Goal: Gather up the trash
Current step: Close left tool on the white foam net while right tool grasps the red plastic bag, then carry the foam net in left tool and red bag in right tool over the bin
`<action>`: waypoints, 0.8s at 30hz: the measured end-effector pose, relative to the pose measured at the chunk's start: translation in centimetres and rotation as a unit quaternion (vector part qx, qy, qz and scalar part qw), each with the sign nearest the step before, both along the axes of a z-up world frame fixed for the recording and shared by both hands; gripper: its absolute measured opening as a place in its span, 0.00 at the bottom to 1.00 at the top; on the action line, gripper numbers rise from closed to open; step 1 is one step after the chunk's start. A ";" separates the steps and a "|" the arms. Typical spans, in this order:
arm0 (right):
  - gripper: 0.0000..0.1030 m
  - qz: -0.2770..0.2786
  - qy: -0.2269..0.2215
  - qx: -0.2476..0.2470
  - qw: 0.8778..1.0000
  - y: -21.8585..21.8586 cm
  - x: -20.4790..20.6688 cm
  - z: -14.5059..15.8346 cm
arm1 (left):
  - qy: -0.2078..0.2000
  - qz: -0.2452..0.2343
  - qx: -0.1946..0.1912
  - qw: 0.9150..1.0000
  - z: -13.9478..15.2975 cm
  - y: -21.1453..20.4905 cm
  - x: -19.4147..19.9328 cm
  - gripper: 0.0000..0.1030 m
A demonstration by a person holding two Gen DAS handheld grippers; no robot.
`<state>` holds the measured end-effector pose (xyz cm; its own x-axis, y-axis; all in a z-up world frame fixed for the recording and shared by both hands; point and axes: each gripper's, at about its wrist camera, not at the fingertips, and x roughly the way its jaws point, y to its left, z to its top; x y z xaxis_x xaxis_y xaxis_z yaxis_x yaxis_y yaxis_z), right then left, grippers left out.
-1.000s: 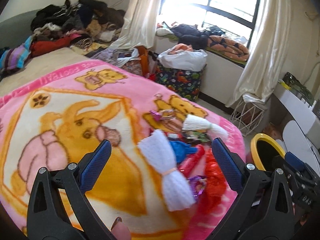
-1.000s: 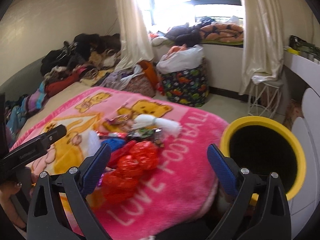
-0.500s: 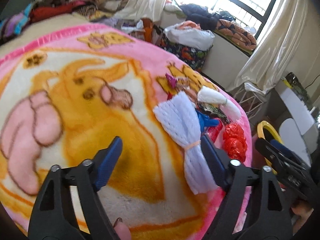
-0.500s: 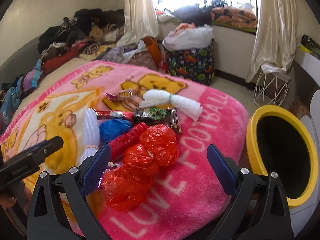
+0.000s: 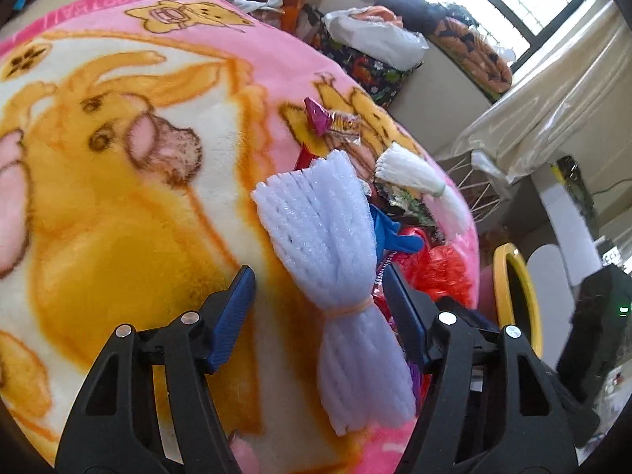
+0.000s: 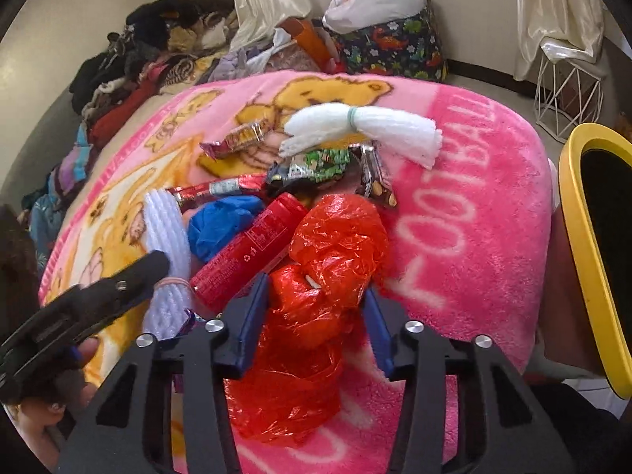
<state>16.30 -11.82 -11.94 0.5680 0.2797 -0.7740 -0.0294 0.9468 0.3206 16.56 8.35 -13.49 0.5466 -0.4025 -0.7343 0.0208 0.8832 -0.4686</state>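
Red plastic bag [image 6: 316, 300] sits between the parted right gripper [image 6: 314, 316] pads, white foam netting [image 5: 335, 260] between the parted left gripper [image 5: 320, 308]: pick-up step, closing next.

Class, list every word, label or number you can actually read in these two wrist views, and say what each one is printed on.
"FOOTBALL", only in part, in white letters on the pink blanket, right wrist view.
"FOOTBA", upside down, on the blanket's pink border, left wrist view.
Small white print on the red tube: too small to read.
Snack wrappers: printed, but unreadable.
Red plastic bag, white foam net bundle: no text.
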 end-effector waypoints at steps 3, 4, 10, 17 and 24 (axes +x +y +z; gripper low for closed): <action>0.40 -0.008 -0.007 0.014 1.000 -0.9 -0.5 0.2 | 0.010 -0.003 0.003 1.000 -0.3 -0.2 0.4 0.39; 0.40 -0.009 -0.009 0.017 1.000 -1.1 -0.6 0.3 | 0.013 -0.002 -0.002 1.000 -0.4 -0.2 0.5 0.35; 0.39 -0.009 -0.021 0.023 0.999 -2.0 -1.4 1.0 | 0.011 0.000 -0.010 1.000 0.0 0.2 -0.1 0.23; 0.39 -0.003 -0.035 0.015 0.999 -2.2 -2.2 1.9 | -0.025 0.001 0.011 1.000 1.9 0.3 -2.0 0.22; 0.39 0.011 -0.063 0.016 0.998 -1.5 -3.3 3.5 | -0.051 0.002 0.035 0.998 4.1 0.4 -3.8 0.22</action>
